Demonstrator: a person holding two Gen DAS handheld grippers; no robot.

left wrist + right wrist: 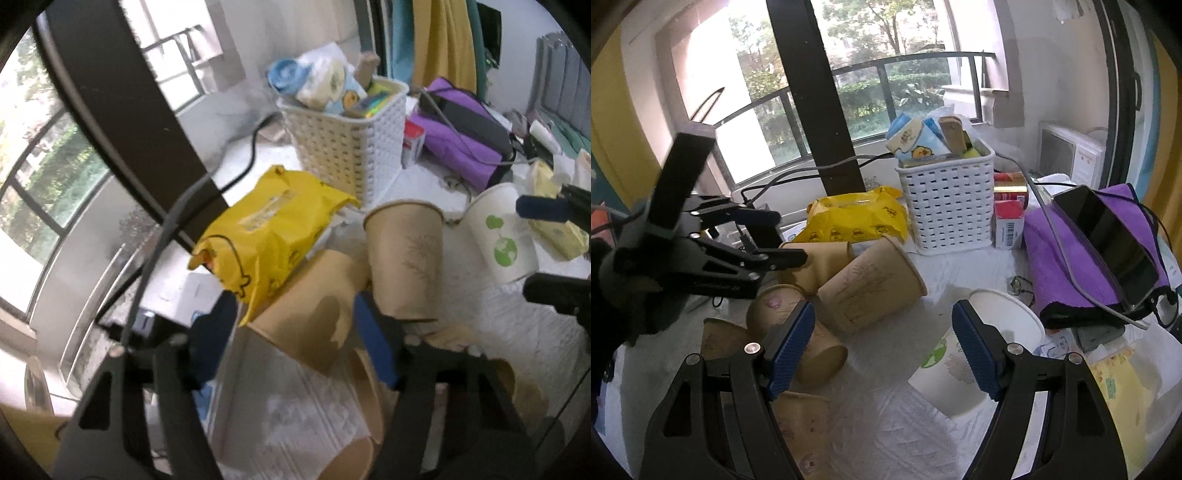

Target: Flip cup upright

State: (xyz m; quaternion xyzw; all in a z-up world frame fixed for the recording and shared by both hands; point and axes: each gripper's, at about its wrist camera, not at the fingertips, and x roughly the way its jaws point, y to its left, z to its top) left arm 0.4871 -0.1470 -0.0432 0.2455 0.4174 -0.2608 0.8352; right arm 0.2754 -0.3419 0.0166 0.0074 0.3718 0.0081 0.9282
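Several brown paper cups lie tipped in a pile on the white cloth. My left gripper [295, 339] has its jaws on either side of one lying brown cup [314, 317]; whether they press it I cannot tell. It also shows in the right wrist view [783, 236], jaws either side of a brown cup [816, 262]. A bigger brown cup [871, 288] lies on its side beside it. My right gripper [882, 350] is open and empty, its right finger in front of a white cup with green prints [975, 354], which stands upright.
A white woven basket [949, 210] full of items stands behind the cups. A yellow wipes pack [857, 216] lies left of it. A purple towel [1067, 258] with a phone [1104, 236] and cable is at the right. A dark post [812, 96] rises behind.
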